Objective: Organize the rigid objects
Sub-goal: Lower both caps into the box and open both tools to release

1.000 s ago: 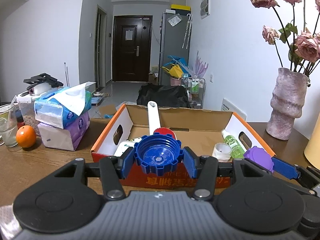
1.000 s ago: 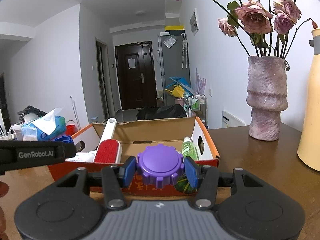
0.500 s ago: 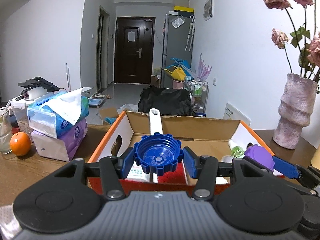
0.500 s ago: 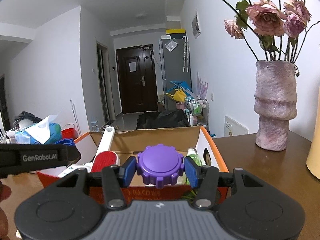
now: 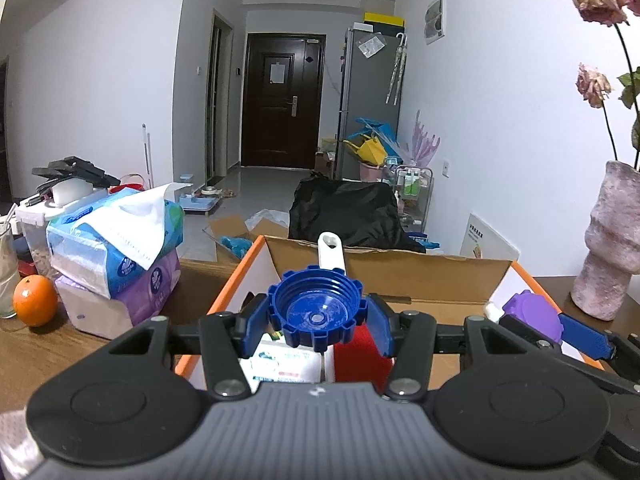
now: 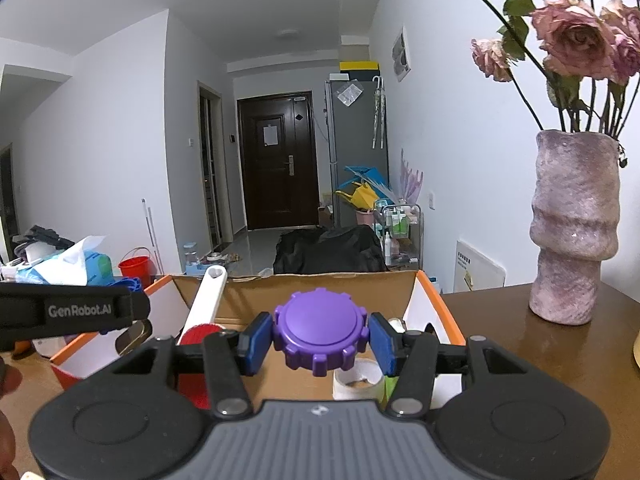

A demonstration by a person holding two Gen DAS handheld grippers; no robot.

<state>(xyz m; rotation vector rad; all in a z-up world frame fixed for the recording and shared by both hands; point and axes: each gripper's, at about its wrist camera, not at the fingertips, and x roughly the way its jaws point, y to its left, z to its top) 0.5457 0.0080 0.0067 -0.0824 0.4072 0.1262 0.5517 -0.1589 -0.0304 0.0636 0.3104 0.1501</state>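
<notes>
Claws side by side: left claw [image 5: 317,312] grips blue cap [image 5: 316,314], right claw [image 6: 321,338] grips purple cap [image 6: 321,332], both just above open cardboard box [image 6: 352,292].

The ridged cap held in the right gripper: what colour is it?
Purple cap; clearest in the right wrist view.

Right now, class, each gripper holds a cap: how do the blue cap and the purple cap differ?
The blue cap shows its hollow, threaded inside; the purple cap shows its closed, smooth top. The blue cap sits in the left gripper, the purple cap in the right gripper. Both have notched rims and hang over the cardboard box.
</notes>
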